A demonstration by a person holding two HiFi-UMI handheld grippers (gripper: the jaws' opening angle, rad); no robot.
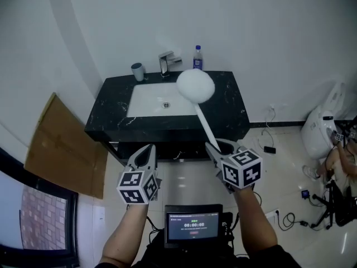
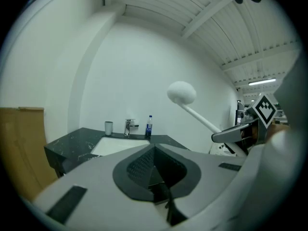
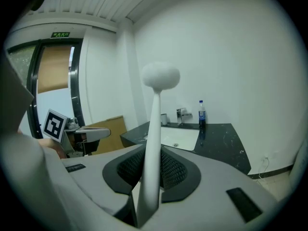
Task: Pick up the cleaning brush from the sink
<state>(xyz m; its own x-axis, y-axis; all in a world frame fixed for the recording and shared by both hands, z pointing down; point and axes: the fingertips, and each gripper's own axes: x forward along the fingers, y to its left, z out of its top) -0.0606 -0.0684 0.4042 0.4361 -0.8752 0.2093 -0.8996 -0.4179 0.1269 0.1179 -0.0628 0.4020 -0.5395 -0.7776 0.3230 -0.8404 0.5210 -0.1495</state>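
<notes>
A: Is the brush out of the sink (image 1: pixel 146 101) yet?
B: Yes. Your right tool (image 1: pixel 217 148) pinches the cleaning brush (image 1: pixel 195 85) by its handle, head raised above the tabletop (image 1: pixel 230 102). Your left tool (image 1: pixel 148 148) is pressed together, empty. Pickup looks done.

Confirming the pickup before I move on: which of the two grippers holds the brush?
The right gripper, clamped on the brush by its white handle; the left gripper is shut with nothing between its jaws.
</notes>
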